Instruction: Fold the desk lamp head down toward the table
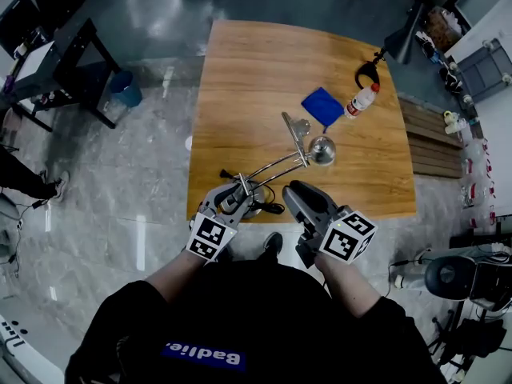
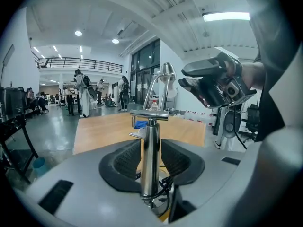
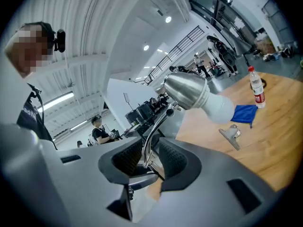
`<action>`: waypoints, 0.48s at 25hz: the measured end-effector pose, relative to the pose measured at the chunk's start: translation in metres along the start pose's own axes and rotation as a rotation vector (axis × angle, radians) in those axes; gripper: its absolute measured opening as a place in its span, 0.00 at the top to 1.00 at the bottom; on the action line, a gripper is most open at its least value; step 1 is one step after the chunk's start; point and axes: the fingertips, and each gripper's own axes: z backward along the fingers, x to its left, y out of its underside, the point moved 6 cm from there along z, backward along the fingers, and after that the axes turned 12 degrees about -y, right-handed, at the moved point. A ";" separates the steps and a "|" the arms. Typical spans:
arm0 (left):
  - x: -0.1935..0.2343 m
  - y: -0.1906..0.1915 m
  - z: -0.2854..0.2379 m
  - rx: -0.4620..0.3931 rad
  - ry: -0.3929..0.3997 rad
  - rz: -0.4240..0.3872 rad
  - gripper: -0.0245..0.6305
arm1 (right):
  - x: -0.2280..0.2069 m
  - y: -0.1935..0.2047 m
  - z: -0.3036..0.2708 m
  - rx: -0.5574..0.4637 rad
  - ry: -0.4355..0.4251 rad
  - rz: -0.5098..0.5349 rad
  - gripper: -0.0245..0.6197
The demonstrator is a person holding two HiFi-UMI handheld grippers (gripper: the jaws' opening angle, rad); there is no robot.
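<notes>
- The lamp [image 1: 276, 166] stands at the near edge of the worktop [image 1: 256, 70]. Its post is on the person's side. Its thin twin-rod arm runs from the top of the post out to the right and away, ending in the head [image 1: 322, 149].
- The left gripper [image 1: 238, 194] is clenched on the post [image 2: 151, 160]. Its own view shows both pads against the chrome tube, low down.
- The right gripper [image 1: 290, 190] is released. Its jaws stand apart astride the arm [image 3: 154, 126], and the rods rise between the pads, close to one pad with a gap at the other.
- The coming move turns on the head lying straight ahead of the right jaws, further out along the arm's long axis. That makes the right gripper the nearer one, while the left looks placed to steady the lamp. The fold probably calls for the right jaws to close on the arm, or to shift out to the head, and then swing down.
- Only the right gripper view shows the head's tilt. The bulb [image 3: 220, 109] points forward and down, clear of the wood, so the head does not look folded yet. A clip [image 3: 230, 135], a cloth [image 3: 245, 112] and a bottle [image 3: 256, 90] lie beyond it.
- The head view hides that height but gives the layout from above. The left gripper view shows the right gripper up and to the right of the post.
</notes>
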 end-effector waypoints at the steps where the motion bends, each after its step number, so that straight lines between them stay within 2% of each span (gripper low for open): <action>1: -0.001 -0.001 -0.002 -0.001 0.005 -0.006 0.78 | -0.001 -0.001 -0.002 -0.002 0.000 -0.009 0.81; 7: -0.003 -0.002 -0.012 -0.008 0.008 -0.023 0.78 | -0.004 -0.014 -0.014 -0.023 0.001 -0.043 0.81; 12: -0.002 -0.004 -0.013 -0.006 0.002 -0.027 0.78 | -0.008 -0.017 -0.015 -0.026 0.061 -0.058 0.81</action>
